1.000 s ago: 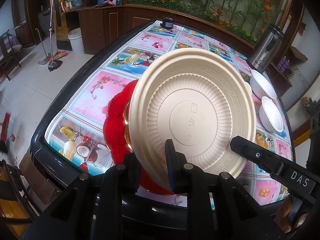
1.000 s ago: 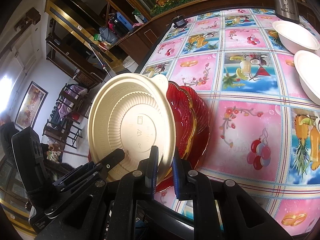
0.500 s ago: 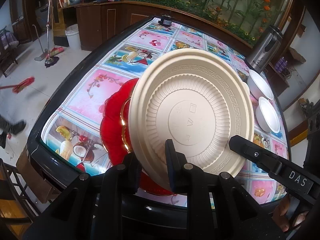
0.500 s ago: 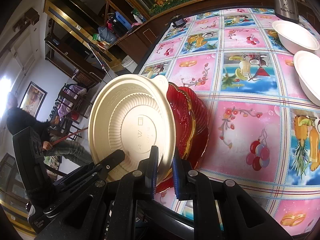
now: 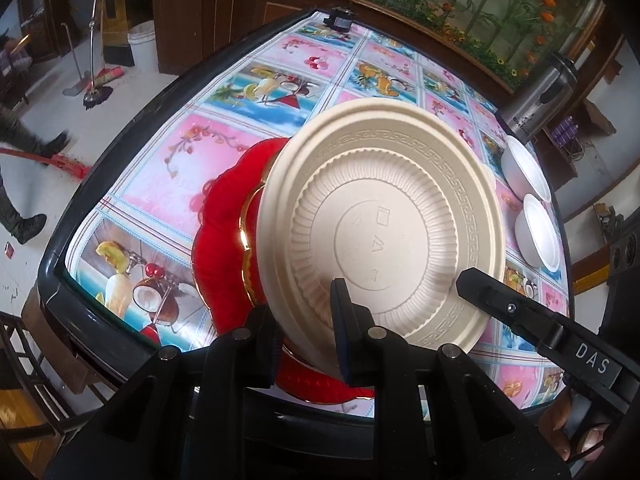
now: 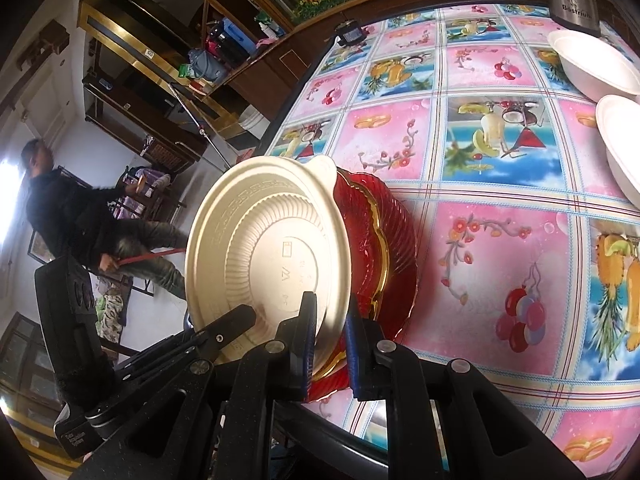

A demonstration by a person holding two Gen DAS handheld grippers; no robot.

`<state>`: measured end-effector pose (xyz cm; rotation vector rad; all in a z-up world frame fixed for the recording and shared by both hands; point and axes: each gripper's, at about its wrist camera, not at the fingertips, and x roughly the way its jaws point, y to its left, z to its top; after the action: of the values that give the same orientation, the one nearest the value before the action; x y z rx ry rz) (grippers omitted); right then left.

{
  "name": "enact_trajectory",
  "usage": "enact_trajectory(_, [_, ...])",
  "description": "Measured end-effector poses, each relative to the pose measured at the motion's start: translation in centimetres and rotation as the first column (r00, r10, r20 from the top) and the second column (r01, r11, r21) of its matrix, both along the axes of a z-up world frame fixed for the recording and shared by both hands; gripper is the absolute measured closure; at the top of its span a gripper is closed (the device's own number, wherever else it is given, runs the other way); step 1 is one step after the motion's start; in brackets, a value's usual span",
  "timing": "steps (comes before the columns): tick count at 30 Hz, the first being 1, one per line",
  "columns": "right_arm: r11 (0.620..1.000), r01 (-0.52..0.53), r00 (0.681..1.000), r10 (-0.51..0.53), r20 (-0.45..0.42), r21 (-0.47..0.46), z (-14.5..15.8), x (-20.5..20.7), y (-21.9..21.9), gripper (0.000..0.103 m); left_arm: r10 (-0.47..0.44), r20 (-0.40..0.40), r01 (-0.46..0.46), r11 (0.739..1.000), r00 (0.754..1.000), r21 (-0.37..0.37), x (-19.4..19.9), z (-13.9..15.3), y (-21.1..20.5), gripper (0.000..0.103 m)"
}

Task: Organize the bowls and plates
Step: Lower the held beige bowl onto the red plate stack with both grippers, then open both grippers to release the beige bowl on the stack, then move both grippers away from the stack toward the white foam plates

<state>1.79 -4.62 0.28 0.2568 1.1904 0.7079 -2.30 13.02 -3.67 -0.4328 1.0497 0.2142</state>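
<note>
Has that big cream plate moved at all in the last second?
Barely, if at all. In the right wrist view the cream plate sits in the same place against the red plates and tablecloth squares, clamped by both tongs.

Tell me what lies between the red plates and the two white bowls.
Only bare tablecloth. The right wrist view shows pink and blue fruit panels between the red plates and the white bowls, with nothing standing on them.
</note>
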Motion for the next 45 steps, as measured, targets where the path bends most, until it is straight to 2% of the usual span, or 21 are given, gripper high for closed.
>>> enact_trajectory(2, [1.0, -0.001, 1.0, 0.001, -0.016, -0.002, -0.3, 0.2, 0.3, 0.086, -0.004, -0.001, 0.004, 1.0, 1.0, -0.005, 0.1, -0.2, 0.0, 0.084])
enact_trajectory(8, [1.0, 0.004, 1.0, -0.004, -0.026, -0.024, -0.8, 0.6, 0.9, 0.086, 0.004, 0.003, -0.004, 0.999, 1.0, -0.032, 0.2, -0.3, 0.5, 0.083])
enact_trajectory(10, [1.0, 0.009, 1.0, -0.009, -0.02, -0.022, -0.7, 0.6, 1.0, 0.084, 0.002, -0.005, -0.002, 0.999, 1.0, -0.046, 0.3, -0.4, 0.4, 0.083])
enact_trajectory(11, [1.0, 0.01, 1.0, -0.01, -0.019, -0.019, -0.7, 0.6, 1.0, 0.08, 0.0, -0.007, 0.0, 0.999, 1.0, -0.052, 0.3, -0.3, 0.3, 0.082])
enact_trajectory(12, [1.0, 0.009, 1.0, -0.009, -0.015, -0.016, -0.6, 0.6, 1.0, 0.073, -0.006, -0.011, 0.006, 0.998, 1.0, -0.064, 0.3, -0.3, 0.3, 0.079])
enact_trajectory(13, [1.0, 0.01, 1.0, -0.01, -0.013, -0.014, -0.6, 0.5, 0.9, 0.071, -0.013, -0.012, 0.012, 0.997, 1.0, -0.081, 0.3, -0.3, 0.2, 0.076])
enact_trajectory(15, [1.0, 0.003, 1.0, -0.003, -0.015, -0.007, -0.4, 0.5, 1.1, 0.066, -0.015, 0.009, 0.016, 0.994, 1.0, -0.104, 0.2, -0.1, 0.2, 0.061])
enact_trajectory(17, [1.0, 0.005, 1.0, -0.005, -0.002, -0.012, 0.0, 0.3, 1.1, 0.063, -0.016, 0.023, 0.019, 0.994, 1.0, -0.104, 0.0, 0.3, 0.0, 0.053])
enact_trajectory(18, [1.0, 0.008, 1.0, -0.008, 0.006, -0.011, 0.1, 0.2, 1.0, 0.063, -0.019, 0.029, 0.021, 0.995, 0.999, -0.096, -0.1, 0.6, -0.2, 0.048])
enact_trajectory(25, [1.0, 0.024, 1.0, -0.024, 0.011, 0.016, 0.6, 0.1, 0.0, 0.06, -0.016, 0.1, 0.017, 1.0, 0.995, -0.011, -0.9, 3.0, -1.0, 0.045])
enact_trajectory(27, [0.999, 0.037, 0.999, -0.037, 0.027, 0.025, 1.0, 0.1, -0.3, 0.052, -0.01, 0.125, 0.008, 1.0, 0.992, 0.014, -1.2, 3.6, -1.0, 0.031])
enact_trajectory(28, [0.998, 0.042, 0.999, -0.043, 0.029, 0.037, 1.1, 0.2, -0.6, 0.048, -0.003, 0.144, -0.002, 0.999, 0.99, 0.032, -1.5, 4.1, -1.1, 0.029])
enact_trajectory(33, [0.997, 0.05, 0.998, -0.052, 0.026, 0.066, 1.4, 0.2, -1.1, 0.038, -0.006, 0.162, -0.005, 0.998, 0.987, 0.068, -1.9, 4.8, -1.2, 0.028])
enact_trajectory(45, [0.992, 0.048, 0.998, -0.052, 0.035, 0.12, 2.3, -0.3, -2.4, 0.035, -0.018, 0.218, -0.013, 0.99, 0.976, 0.14, -2.6, 7.0, -2.5, 0.028])
